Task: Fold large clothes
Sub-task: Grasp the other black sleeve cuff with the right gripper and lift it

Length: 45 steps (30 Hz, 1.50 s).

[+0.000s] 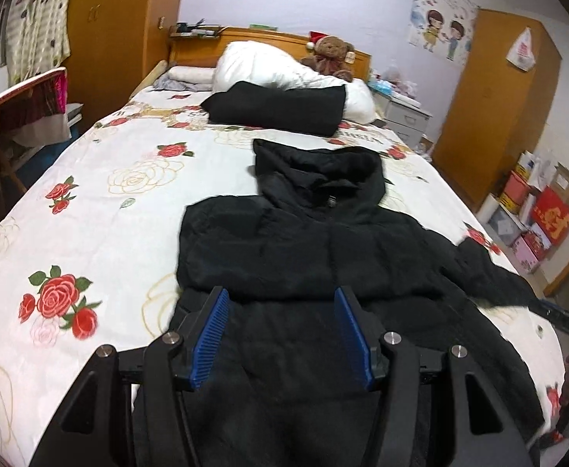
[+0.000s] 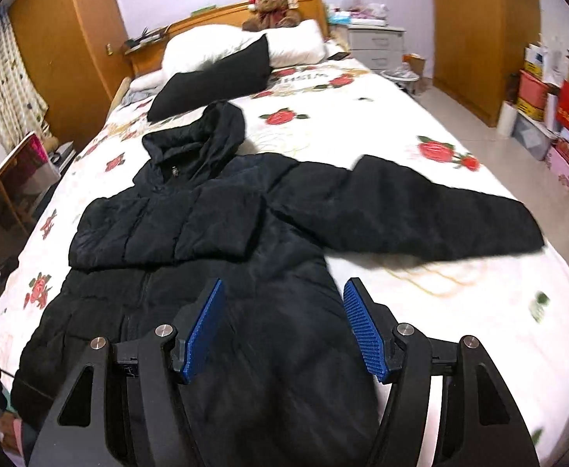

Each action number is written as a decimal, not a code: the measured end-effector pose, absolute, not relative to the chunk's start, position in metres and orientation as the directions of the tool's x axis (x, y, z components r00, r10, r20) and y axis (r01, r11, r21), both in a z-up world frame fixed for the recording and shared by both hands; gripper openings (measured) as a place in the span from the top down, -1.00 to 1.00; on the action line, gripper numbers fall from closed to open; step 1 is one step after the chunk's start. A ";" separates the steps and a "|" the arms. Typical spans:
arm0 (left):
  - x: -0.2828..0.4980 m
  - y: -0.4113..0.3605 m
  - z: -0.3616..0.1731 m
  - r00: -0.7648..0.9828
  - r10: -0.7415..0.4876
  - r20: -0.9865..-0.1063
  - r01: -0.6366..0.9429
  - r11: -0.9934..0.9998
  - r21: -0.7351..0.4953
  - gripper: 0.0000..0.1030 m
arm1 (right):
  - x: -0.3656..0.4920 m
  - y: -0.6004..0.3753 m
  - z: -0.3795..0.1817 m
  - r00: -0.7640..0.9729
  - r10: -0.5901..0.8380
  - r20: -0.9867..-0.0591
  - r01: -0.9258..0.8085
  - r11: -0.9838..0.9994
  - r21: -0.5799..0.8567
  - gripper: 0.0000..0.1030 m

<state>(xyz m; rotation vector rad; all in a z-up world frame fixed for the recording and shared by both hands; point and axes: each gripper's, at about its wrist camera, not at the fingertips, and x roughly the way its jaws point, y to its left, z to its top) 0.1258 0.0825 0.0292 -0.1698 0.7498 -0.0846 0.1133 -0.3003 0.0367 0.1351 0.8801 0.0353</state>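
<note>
A black hooded puffer jacket (image 1: 304,257) lies front up on the rose-print bed (image 1: 101,210), hood toward the headboard. Its left sleeve is folded across the chest. In the right wrist view the jacket (image 2: 214,233) shows its right sleeve (image 2: 420,214) stretched out sideways over the sheet. My left gripper (image 1: 282,307) is open and empty, hovering above the jacket's lower body. My right gripper (image 2: 282,303) is open and empty, above the jacket's lower right side near its edge.
A folded black garment (image 1: 280,111) lies further up the bed against white pillows (image 1: 269,62), with a teddy bear (image 1: 333,54) at the headboard. A chair (image 1: 8,116) stands left of the bed. Boxes (image 2: 557,116) and a wardrobe (image 2: 479,31) stand to the right.
</note>
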 end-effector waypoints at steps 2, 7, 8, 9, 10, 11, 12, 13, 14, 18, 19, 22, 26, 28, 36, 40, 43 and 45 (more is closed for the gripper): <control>0.113 0.072 0.032 0.726 -0.141 -0.673 0.026 0.984 -0.178 -0.12 | 0.098 -0.312 0.041 0.647 0.085 -0.757 0.042 0.988 0.146 -0.24; 0.096 0.047 0.034 0.712 -0.175 -0.680 0.048 0.978 -0.201 -0.12 | 0.075 -0.345 0.044 0.658 0.075 -0.749 0.109 0.975 0.193 -0.24; 0.096 0.044 0.034 0.709 -0.179 -0.682 0.052 0.978 -0.202 -0.12 | 0.074 -0.353 0.043 0.658 0.070 -0.750 0.128 0.971 0.203 -0.24; 0.096 0.039 0.033 0.707 -0.181 -0.684 0.055 0.978 -0.202 -0.12 | 0.072 -0.360 0.042 0.658 0.069 -0.750 0.140 0.967 0.212 -0.24; 0.099 0.036 0.033 0.703 -0.183 -0.687 0.059 0.978 -0.199 -0.13 | 0.072 -0.369 0.039 0.656 0.066 -0.752 0.162 0.961 0.225 -0.25; 0.101 0.031 0.033 0.701 -0.184 -0.689 0.063 0.978 -0.197 -0.13 | 0.070 -0.376 0.038 0.656 0.064 -0.752 0.175 0.956 0.234 -0.30; 0.103 0.027 0.033 0.701 -0.185 -0.688 0.066 0.978 -0.196 -0.13 | 0.071 -0.383 0.035 0.656 0.062 -0.752 0.194 0.950 0.247 -0.36; 0.105 0.024 0.032 0.702 -0.187 -0.687 0.069 0.978 -0.195 -0.15 | 0.070 -0.388 0.033 0.656 0.059 -0.752 0.204 0.946 0.253 -0.37; 0.108 0.020 0.032 0.703 -0.187 -0.686 0.073 0.979 -0.192 -0.15 | 0.072 -0.396 0.029 0.656 0.055 -0.753 0.223 0.939 0.263 -0.38; 0.122 0.005 0.027 0.701 -0.185 -0.688 0.088 0.981 -0.174 -0.15 | 0.079 -0.423 0.014 0.641 0.050 -0.766 0.274 0.917 0.290 -0.39; 0.127 0.002 0.025 0.699 -0.187 -0.690 0.091 0.981 -0.173 -0.15 | 0.082 -0.432 0.009 0.637 0.046 -0.769 0.290 0.910 0.295 -0.39; 0.142 -0.009 0.016 0.690 -0.187 -0.699 0.102 0.982 -0.162 -0.15 | 0.090 -0.456 -0.005 0.622 0.033 -0.782 0.331 0.894 0.301 -0.39; 0.161 -0.021 0.006 0.680 -0.192 -0.708 0.115 0.981 -0.156 -0.15 | 0.106 -0.495 -0.026 0.596 -0.007 -0.803 0.400 0.870 0.289 -0.39; 0.169 -0.024 0.001 0.676 -0.193 -0.711 0.117 0.981 -0.155 -0.15 | 0.114 -0.510 -0.034 0.588 -0.022 -0.808 0.425 0.859 0.286 -0.39; 0.200 -0.028 -0.021 0.659 -0.177 -0.731 0.108 0.984 -0.141 -0.15 | 0.148 -0.582 -0.077 0.568 -0.047 -0.822 0.564 0.750 0.347 -0.39; 0.208 -0.025 -0.032 0.649 -0.169 -0.742 0.098 0.985 -0.139 -0.15 | 0.158 -0.605 -0.088 0.600 -0.045 -0.798 0.599 0.686 0.412 -0.39; 0.212 -0.023 -0.039 0.640 -0.167 -0.750 0.092 0.986 -0.141 -0.15 | 0.168 -0.611 -0.091 0.603 -0.073 -0.794 0.614 0.678 0.404 -0.39; 0.213 -0.021 -0.044 0.630 -0.168 -0.758 0.086 0.985 -0.147 -0.15 | 0.176 -0.614 -0.092 0.598 -0.100 -0.795 0.629 0.673 0.389 -0.39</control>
